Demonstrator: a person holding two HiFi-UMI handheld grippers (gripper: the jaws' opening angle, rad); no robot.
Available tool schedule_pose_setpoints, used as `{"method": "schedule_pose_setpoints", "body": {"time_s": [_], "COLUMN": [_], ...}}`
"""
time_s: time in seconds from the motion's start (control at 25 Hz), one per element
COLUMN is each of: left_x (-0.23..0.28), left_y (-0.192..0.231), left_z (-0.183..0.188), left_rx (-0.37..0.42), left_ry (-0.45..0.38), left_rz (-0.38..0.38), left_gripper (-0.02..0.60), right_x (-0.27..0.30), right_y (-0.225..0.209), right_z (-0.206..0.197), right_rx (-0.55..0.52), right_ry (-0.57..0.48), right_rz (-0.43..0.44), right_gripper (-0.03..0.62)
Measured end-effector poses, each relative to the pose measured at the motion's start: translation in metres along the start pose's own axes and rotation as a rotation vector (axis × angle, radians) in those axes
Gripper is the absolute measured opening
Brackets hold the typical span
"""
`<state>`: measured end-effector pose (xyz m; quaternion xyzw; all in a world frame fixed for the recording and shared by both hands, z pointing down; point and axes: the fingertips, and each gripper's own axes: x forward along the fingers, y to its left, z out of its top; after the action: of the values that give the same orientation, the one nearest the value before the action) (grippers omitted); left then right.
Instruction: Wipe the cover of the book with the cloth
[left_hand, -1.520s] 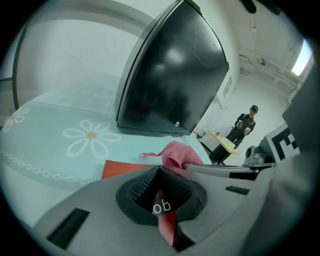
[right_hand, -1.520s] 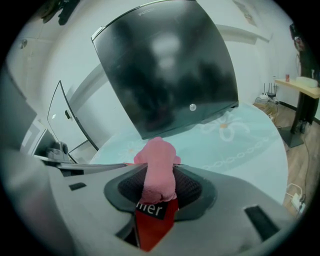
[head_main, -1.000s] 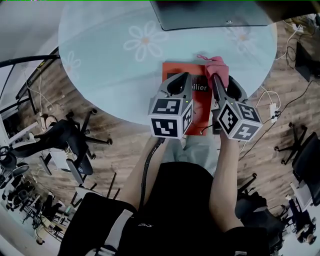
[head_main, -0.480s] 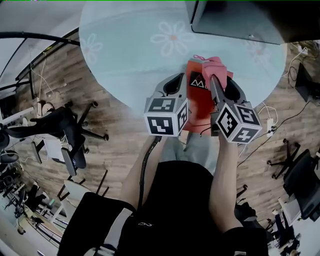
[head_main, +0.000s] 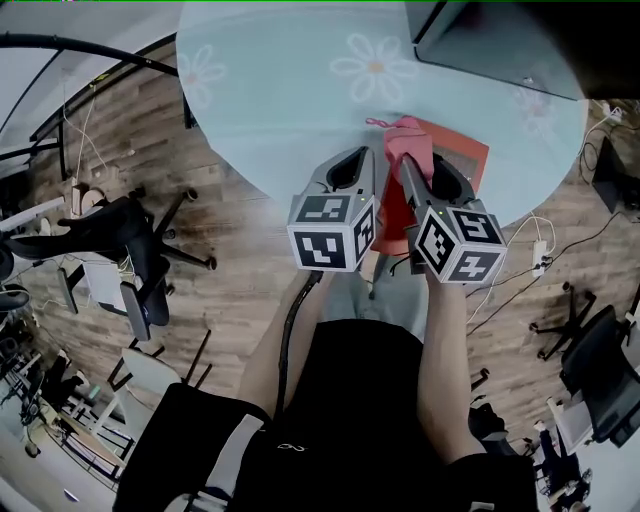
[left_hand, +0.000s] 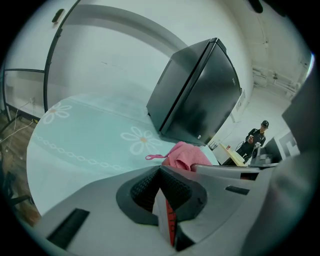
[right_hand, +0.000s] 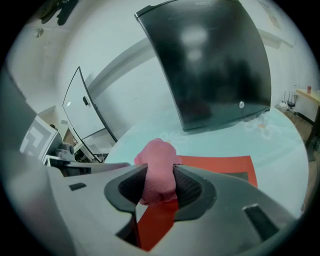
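A red book (head_main: 458, 162) lies at the near edge of the round glass table (head_main: 290, 110) and juts out over it. My left gripper (head_main: 372, 172) is shut on the book's near edge, and the pages and red cover (left_hand: 169, 222) show between its jaws. My right gripper (head_main: 425, 165) is shut on a bunched pink cloth (head_main: 410, 138), which rests at the book's far left corner. In the right gripper view the cloth (right_hand: 159, 170) fills the jaws above the red cover (right_hand: 215, 167). The cloth (left_hand: 187, 155) also shows beyond my left gripper (left_hand: 165, 200).
A black monitor (head_main: 500, 40) stands on the far right of the table, close behind the book. An office chair (head_main: 120, 270) is on the wooden floor at left, and cables with a power strip (head_main: 545, 245) at right. A person (left_hand: 255, 140) stands far off.
The book has swung round to the right on the table edge. The cloth now sits at its far left corner instead of its far right. Both grippers keep their hold.
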<state>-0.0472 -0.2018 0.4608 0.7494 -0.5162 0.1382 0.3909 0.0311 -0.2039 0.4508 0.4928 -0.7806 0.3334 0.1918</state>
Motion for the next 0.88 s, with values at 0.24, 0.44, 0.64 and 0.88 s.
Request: {"method": "schedule_pose_setpoints", "body": {"time_s": [0.24,0.44,0.64,0.88], "left_x": [0.007,0.011,0.012,0.016], "left_y": [-0.001,-0.003,-0.01,-0.023], "left_z": [-0.021,-0.035,-0.035,-0.036], "left_rx": [-0.022,-0.024,-0.012,0.009], "left_ry": [0.04,0.069,0.075,0.081], "left_rz": [-0.017,-0.027,-0.039,-0.058], "left_gripper": [0.012,0.012,0.012,0.012], "right_x": [0.004,0.001,-0.003,-0.01], "right_y": [0.0,-0.002,-0.006,-0.016], "right_z": [-0.021,-0.027,-0.03,-0.033], "right_rx": [0.015,0.028,0.037,0.055], "right_ry": [0.039,0.03,0.032,0.025], "right_rz": [-0.007,-0.008,-0.018,-0.034], "right_gripper": [0.154,0.155,0.155,0.155]}}
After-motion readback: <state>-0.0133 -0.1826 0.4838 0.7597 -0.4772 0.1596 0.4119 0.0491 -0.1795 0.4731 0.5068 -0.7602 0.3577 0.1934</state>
